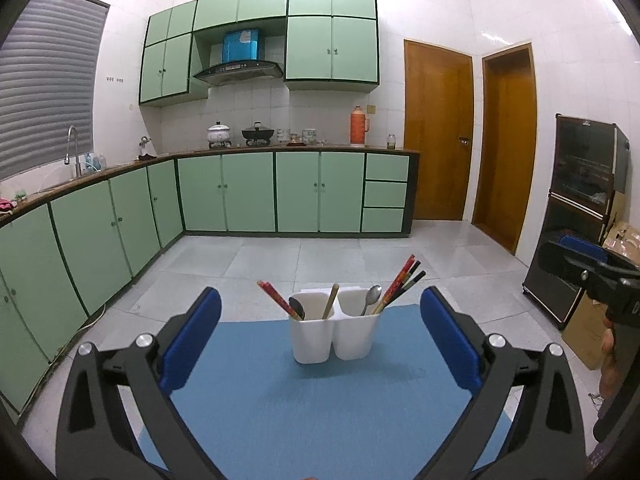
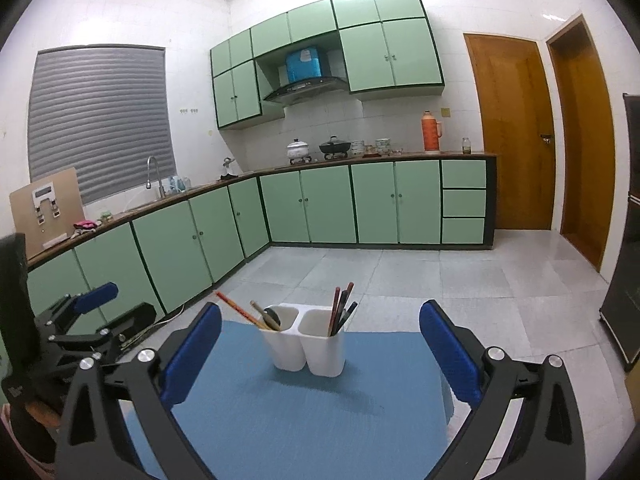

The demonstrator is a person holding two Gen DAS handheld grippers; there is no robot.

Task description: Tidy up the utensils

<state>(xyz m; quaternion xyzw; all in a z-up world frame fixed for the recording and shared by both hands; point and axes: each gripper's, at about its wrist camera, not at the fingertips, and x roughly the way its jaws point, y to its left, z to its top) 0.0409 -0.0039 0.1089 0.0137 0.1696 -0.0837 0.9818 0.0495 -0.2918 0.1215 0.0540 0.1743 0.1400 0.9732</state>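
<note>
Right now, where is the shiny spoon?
In the left wrist view, the metal spoon stands in the white holder's right cup, beside the chopsticks, on the blue mat.

1. No text, brand or number can be read in either view.
2. The blue box (image 1: 240, 45) above the hood (image 1: 239, 72) has a white label, but it is too small to read.
3. The hood has a small display, and it is too blurred to read.
</note>
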